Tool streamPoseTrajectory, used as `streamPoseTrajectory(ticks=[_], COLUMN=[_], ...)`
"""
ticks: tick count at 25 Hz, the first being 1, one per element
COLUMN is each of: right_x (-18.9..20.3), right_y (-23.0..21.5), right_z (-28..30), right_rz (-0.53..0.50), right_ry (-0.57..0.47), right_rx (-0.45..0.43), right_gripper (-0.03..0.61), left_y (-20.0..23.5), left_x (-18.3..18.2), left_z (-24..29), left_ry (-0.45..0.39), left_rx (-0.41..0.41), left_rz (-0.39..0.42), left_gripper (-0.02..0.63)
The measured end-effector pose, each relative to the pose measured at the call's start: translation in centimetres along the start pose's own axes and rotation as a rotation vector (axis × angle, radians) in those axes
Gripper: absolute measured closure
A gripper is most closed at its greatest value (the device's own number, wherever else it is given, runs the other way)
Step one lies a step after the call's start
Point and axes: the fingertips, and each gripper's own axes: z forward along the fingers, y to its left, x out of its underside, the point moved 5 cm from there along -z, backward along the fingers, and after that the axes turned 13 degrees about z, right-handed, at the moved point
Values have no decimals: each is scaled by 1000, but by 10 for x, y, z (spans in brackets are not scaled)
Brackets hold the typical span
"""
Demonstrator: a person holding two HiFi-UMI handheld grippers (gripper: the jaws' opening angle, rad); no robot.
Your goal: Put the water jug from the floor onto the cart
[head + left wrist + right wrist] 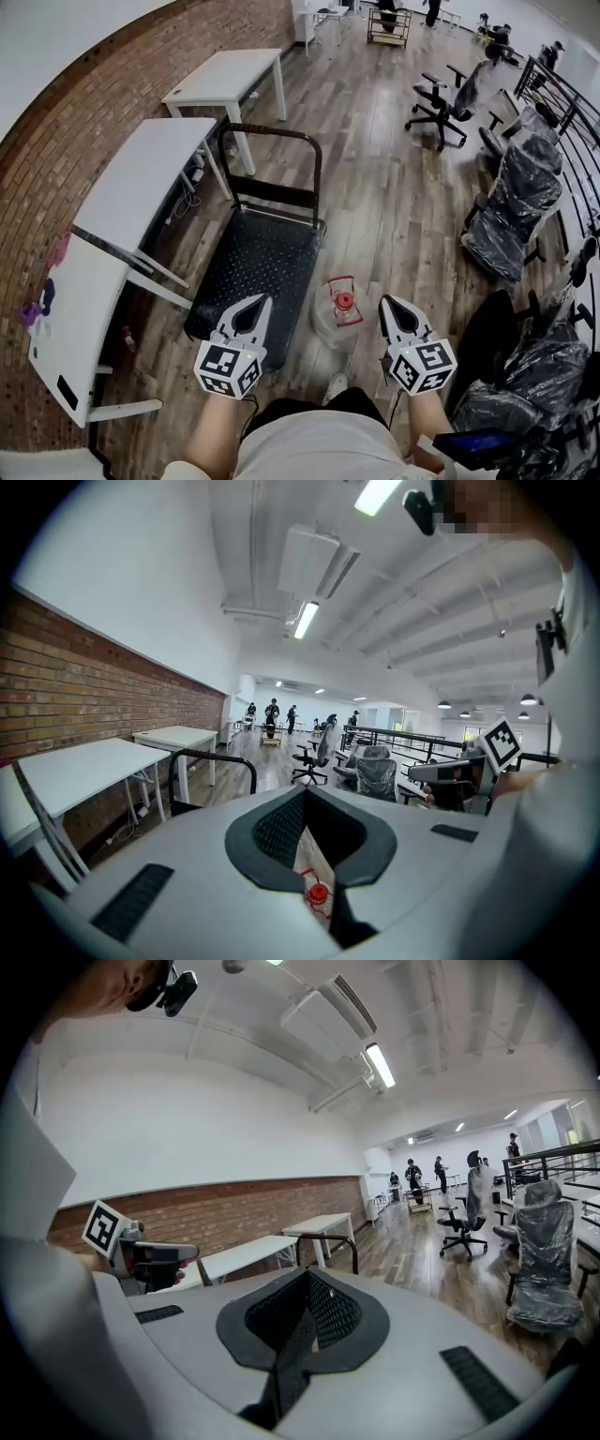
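The clear water jug [337, 317] with a red cap stands on the wooden floor, just right of the black platform cart [251, 264]. The cart's deck is bare and its handle [272, 139] stands at the far end. My left gripper [253, 311] hovers over the cart's near right corner, left of the jug. Its jaws stand a narrow gap apart with nothing in them, and the jug [315, 877] shows through that gap. My right gripper [395, 314] hangs right of the jug, apart from it. In its own view the right gripper [305, 1324] is shut on nothing.
White desks [141, 178] line the brick wall left of the cart. Plastic-wrapped office chairs [514, 202] crowd the right side by a railing. A black swivel chair [448, 101] stands further off, and people are at the far end of the room.
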Motion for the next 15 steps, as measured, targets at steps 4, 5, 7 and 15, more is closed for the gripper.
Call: streamPoseTrajectory(ticks=[4, 5, 7, 15], right_x=[-11, -11, -11, -5], right_y=[-28, -34, -44, -52], right_z=[18, 20, 25, 44], right_rz=[9, 13, 18, 15], right_ry=[16, 21, 32, 52], right_rx=[-35, -39, -42, -23], right_gripper=[576, 577, 576, 576], left_y=[-3, -4, -6, 1], left_x=[-6, -6, -4, 7], left_z=[27, 31, 38, 53], left_ry=[18, 23, 31, 38], left_rx=[-48, -54, -61, -35], left_rz=[-2, -3, -10, -27], left_gripper=[614, 614, 614, 614])
